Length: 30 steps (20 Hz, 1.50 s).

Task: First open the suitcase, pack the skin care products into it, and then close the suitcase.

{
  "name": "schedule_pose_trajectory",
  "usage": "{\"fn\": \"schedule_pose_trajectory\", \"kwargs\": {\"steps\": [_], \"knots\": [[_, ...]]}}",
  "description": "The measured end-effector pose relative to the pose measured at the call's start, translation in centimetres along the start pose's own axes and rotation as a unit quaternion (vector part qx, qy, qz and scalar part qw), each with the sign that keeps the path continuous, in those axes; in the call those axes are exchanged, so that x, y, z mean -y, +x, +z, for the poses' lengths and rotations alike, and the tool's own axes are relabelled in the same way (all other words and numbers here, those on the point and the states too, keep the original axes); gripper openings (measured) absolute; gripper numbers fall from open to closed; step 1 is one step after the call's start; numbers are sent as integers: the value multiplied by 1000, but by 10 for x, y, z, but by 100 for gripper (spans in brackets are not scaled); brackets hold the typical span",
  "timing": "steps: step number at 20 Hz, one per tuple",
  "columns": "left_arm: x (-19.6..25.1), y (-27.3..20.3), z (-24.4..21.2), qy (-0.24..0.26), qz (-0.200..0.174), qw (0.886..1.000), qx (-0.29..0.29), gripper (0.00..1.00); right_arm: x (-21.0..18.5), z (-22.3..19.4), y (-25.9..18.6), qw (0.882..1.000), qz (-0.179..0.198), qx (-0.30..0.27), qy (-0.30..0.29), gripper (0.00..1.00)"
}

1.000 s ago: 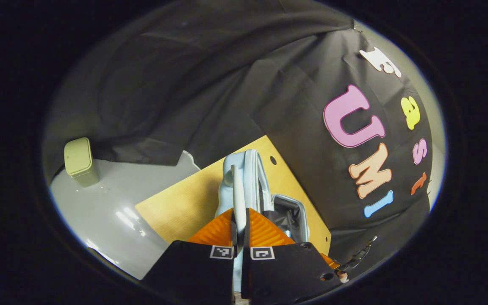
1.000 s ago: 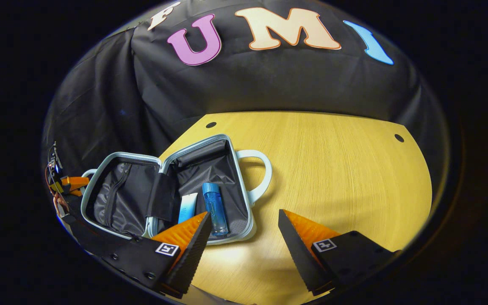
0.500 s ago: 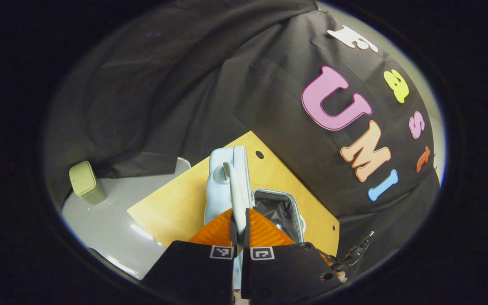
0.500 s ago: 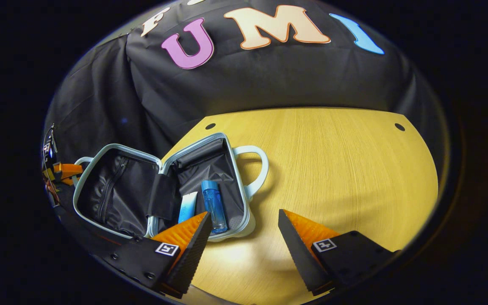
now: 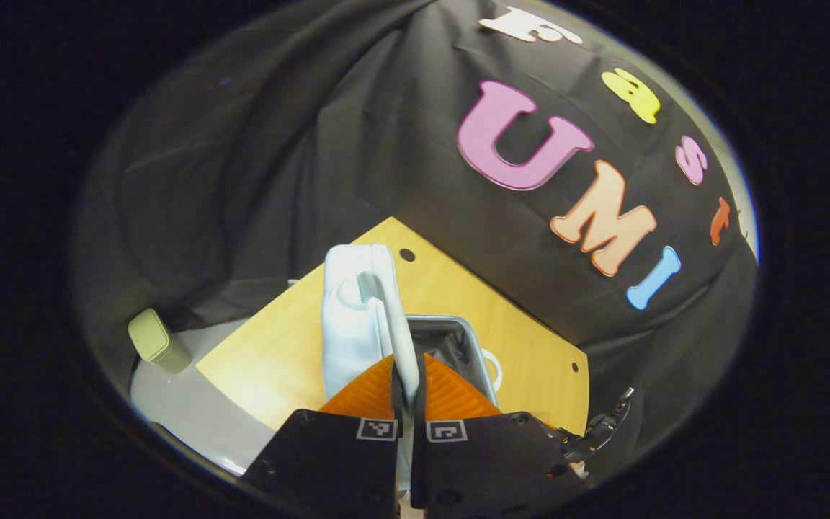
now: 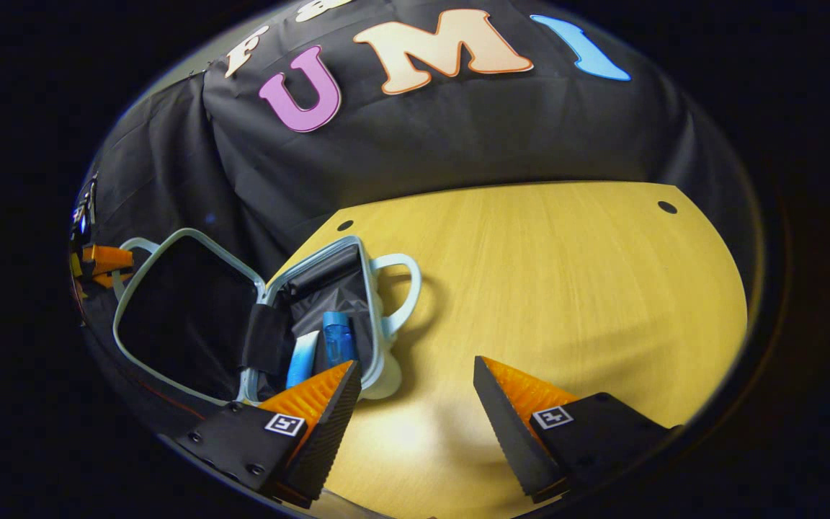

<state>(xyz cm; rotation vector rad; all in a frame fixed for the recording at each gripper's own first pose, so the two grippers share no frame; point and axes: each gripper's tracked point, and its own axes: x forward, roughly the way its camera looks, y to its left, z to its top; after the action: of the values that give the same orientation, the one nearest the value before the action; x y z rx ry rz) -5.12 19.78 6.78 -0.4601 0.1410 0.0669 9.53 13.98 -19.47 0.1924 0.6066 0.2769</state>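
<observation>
Writing that can be read on the products: none, since the tube and bottle sit too small and part-hidden in the right gripper view.

At the far left of the left gripper view a pale green lidded bin (image 5: 156, 342) stands on the grey floor (image 5: 192, 418) beside the wooden table (image 5: 282, 346). On the table the pale blue suitcase lid (image 5: 354, 317) stands raised on edge, its lid handle (image 5: 395, 331) pinched between the left gripper (image 5: 408, 378) fingers, which are nearly together on it. Beyond, the black-lined suitcase base (image 5: 458, 346) lies open.

In the right gripper view the left gripper (image 6: 101, 259) shows at the far left edge on the lid handle (image 6: 130, 249); the suitcase lid (image 6: 184, 310) is tilted up, the suitcase base (image 6: 364, 317) flat on the wooden table (image 6: 566, 288), holding a white-and-blue tube (image 6: 301, 358) beside a blue bottle (image 6: 338, 340). The right gripper (image 6: 415, 382) hovers over the table near the base, fingers spread wide, holding nothing.

Compared with a second ago, the lid stands steeper, hiding its zip pocket.
</observation>
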Motion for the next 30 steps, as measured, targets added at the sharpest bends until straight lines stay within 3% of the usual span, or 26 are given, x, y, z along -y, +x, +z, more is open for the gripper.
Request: {"fn": "schedule_pose_trajectory", "kwargs": {"steps": [7, 9, 11, 12, 16, 22, 25, 30], "knots": [[88, 36, -19, 57, -62, 996, -36, 0, 54, 15, -20, 999, -32, 19, 18, 94], [107, 49, -25, 65, -79, 993, -51, 1, 66, 16, -22, 999, -43, 22, 20, 98], [122, 63, -33, 73, -92, 991, -70, 1, 74, 17, -27, 998, -51, 23, 24, 94], [129, 70, -36, 78, -98, 989, -78, 1, 75, 16, -28, 998, -54, 24, 27, 98], [153, 99, -56, 84, -119, 983, -115, 1, 82, 15, -34, 997, -62, 26, 34, 98], [179, 143, -93, 104, -133, 971, -171, 2, 90, 20, -44, 996, -67, 35, 37, 98], [182, 161, -110, 107, -133, 966, -196, 1, 101, 23, -49, 996, -79, 40, 33, 95], [182, 191, -133, 107, -122, 958, -235, 1, 113, 27, -53, 994, -91, 48, 43, 98]]}}
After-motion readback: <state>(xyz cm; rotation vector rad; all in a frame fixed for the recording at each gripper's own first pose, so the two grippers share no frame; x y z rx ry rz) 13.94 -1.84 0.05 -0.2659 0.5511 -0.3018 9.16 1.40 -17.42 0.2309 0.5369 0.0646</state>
